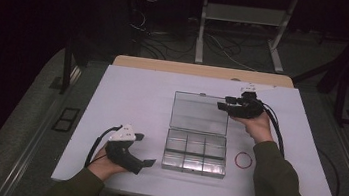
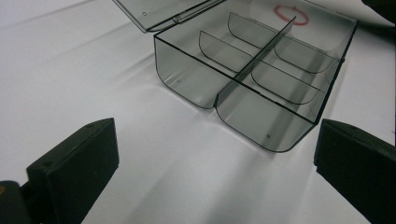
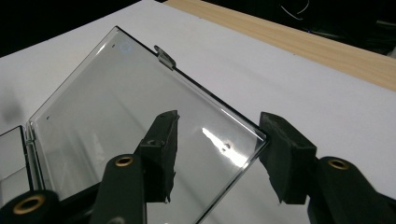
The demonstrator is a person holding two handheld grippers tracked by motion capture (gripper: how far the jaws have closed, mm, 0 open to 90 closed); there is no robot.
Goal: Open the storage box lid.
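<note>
A clear plastic organizer box (image 1: 195, 153) lies near the middle of the white counter (image 1: 131, 103), toward its near edge. Its tray is split into six compartments, two rows of three, and all look bare. The lid (image 1: 200, 112) is swung fully open and lies flat on the counter behind the tray, toward the far edge, joined to it at the hinge. In the right gripper view the lid's (image 3: 135, 126) small latch tab (image 3: 165, 57) stands up from its far rim.

Just beside the tray's right end, a thin red loop (image 1: 243, 160) lies on the counter; through the tray's clear walls it shows as a red ring (image 2: 292, 14) in the left gripper view.

The right claw (image 1: 223, 103) is held at the lid's right edge near its far corner, by a hand (image 1: 258, 126) in an olive sleeve. Its jaws stand spread, one over the lid's surface and one beyond its corner; whether either touches the plastic is unclear.

The left claw (image 1: 146, 150) rests low near the counter's near edge, left of the tray and apart from it, jaws spread wide and pointed at the tray's (image 2: 252, 74) short end, with nothing between them.

A bare wooden strip (image 1: 201, 70) runs along the counter's far edge.
</note>
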